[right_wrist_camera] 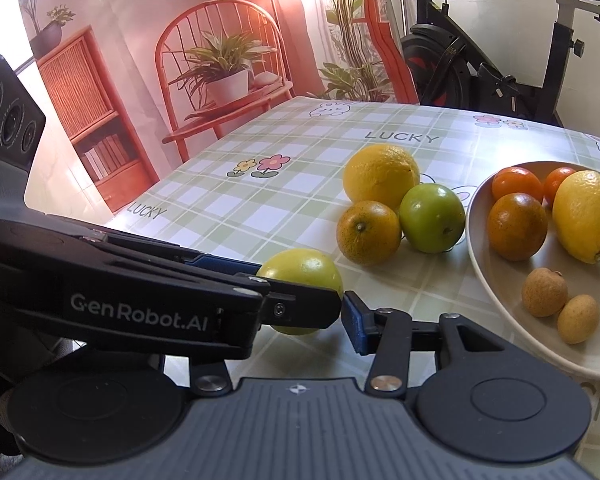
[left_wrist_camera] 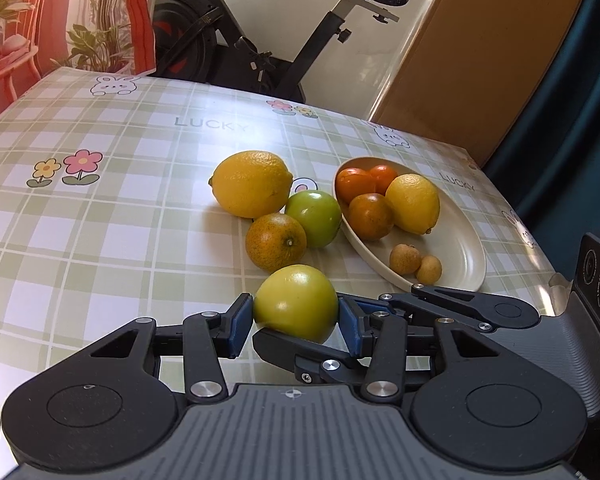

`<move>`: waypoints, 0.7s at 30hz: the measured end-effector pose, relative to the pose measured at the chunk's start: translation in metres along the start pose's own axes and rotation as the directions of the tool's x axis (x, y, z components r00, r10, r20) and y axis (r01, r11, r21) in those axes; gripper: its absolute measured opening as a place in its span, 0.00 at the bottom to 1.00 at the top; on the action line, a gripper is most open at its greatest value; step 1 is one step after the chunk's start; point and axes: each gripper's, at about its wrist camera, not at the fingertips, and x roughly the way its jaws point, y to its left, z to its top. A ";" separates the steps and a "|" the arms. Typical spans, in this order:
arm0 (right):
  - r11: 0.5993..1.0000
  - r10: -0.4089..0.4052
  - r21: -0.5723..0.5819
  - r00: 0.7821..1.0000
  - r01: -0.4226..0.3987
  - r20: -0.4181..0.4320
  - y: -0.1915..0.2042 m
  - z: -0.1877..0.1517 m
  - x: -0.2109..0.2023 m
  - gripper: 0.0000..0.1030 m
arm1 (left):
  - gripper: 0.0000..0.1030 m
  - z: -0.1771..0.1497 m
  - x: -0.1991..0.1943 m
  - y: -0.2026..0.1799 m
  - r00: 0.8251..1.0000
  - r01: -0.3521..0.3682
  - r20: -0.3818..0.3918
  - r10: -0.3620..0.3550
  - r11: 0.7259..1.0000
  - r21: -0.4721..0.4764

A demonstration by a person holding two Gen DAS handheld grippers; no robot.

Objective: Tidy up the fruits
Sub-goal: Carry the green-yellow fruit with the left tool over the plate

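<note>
Checked tablecloth (left_wrist_camera: 100, 208), plate (left_wrist_camera: 456, 248) of fruit. Left gripper (left_wrist_camera: 296, 316) clamped on yellow-green fruit (left_wrist_camera: 296, 300). Right gripper (right_wrist_camera: 300, 316) around same fruit; contact cannot be told.

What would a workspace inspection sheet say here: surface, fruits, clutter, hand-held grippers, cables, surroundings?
Surface: checked tablecloth, printed with flowers and rabbits.
Job's things: plate holds three oranges, a lemon and two small brown fruits; beside it on the cloth a large lemon, speckled orange and green fruit bunch together.
Clutter: nothing seen.
Grippers: left hand-held gripper shut on a yellow-green fruit; right hand-held gripper crosses close by it, state unclear.
Cables: nothing seen.
Surroundings: exercise bike, plant-print backdrop.
</note>
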 end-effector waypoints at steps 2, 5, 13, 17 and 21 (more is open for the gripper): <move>1.000 -0.003 0.011 1.000 0.002 0.026 -0.003 0.002 -0.007 0.47 | 0.48 0.005 -0.002 -0.009 1.000 -0.013 0.013 0.013 1.000 0.025; 1.000 -0.011 0.029 0.998 0.009 0.068 -0.008 0.005 -0.018 0.47 | 0.48 0.013 -0.004 -0.024 0.999 -0.022 0.030 0.021 0.998 0.054; 0.992 -0.065 0.117 0.984 0.046 0.166 -0.040 0.008 -0.049 0.47 | 0.48 0.037 0.016 -0.068 1.000 0.011 0.014 -0.014 0.990 0.144; 0.981 -0.110 0.179 0.975 0.074 0.194 -0.063 0.004 -0.063 0.47 | 0.48 0.045 0.034 -0.089 0.999 0.037 -0.013 -0.035 0.982 0.185; 0.964 -0.163 0.240 0.965 0.112 0.205 -0.086 -0.003 -0.076 0.47 | 0.48 0.048 0.053 -0.112 0.997 0.066 -0.045 -0.058 0.973 0.222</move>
